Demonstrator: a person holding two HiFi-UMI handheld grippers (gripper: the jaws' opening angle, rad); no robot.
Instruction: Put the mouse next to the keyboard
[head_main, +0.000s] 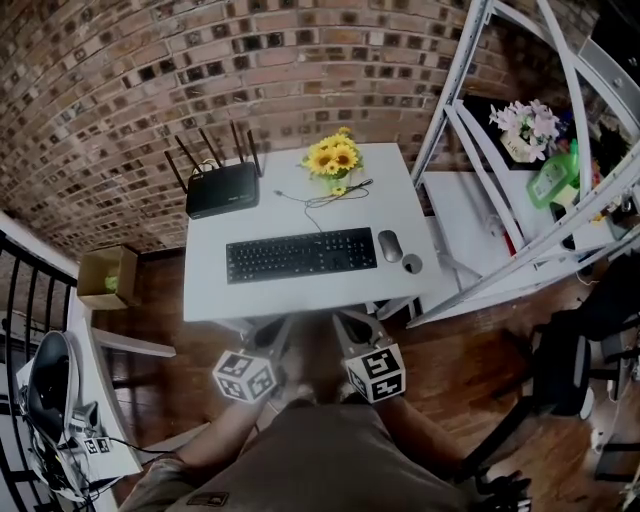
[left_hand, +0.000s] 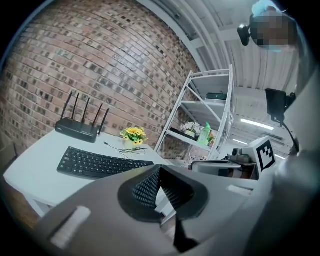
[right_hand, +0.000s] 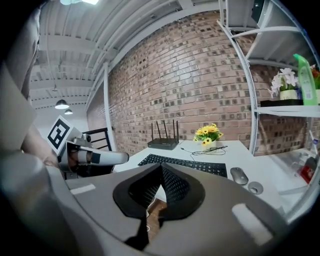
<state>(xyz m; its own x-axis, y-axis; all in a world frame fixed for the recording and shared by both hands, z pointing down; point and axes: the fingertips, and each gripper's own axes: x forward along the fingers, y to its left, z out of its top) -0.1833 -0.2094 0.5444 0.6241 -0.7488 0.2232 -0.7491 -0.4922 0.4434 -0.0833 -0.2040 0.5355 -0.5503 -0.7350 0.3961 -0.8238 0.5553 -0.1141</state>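
Note:
A grey mouse (head_main: 390, 245) (right_hand: 239, 175) lies on the white table (head_main: 210, 290), just right of the black keyboard (head_main: 300, 255) (left_hand: 102, 162) (right_hand: 185, 164). Both grippers hang below the table's near edge, off the tabletop, side by side. My left gripper (head_main: 273, 332) (left_hand: 159, 171) has its ribbed pads together at the tip with nothing between them. My right gripper (head_main: 352, 326) (right_hand: 161, 168) is likewise shut and empty. From the left gripper view the mouse is hidden.
A black router (head_main: 222, 188), a vase of yellow flowers (head_main: 333, 158) and a thin cable sit at the table's back. A small round disc (head_main: 412, 264) lies by the mouse. A white metal shelf (head_main: 500, 200) stands to the right, a cardboard box (head_main: 108, 277) to the left.

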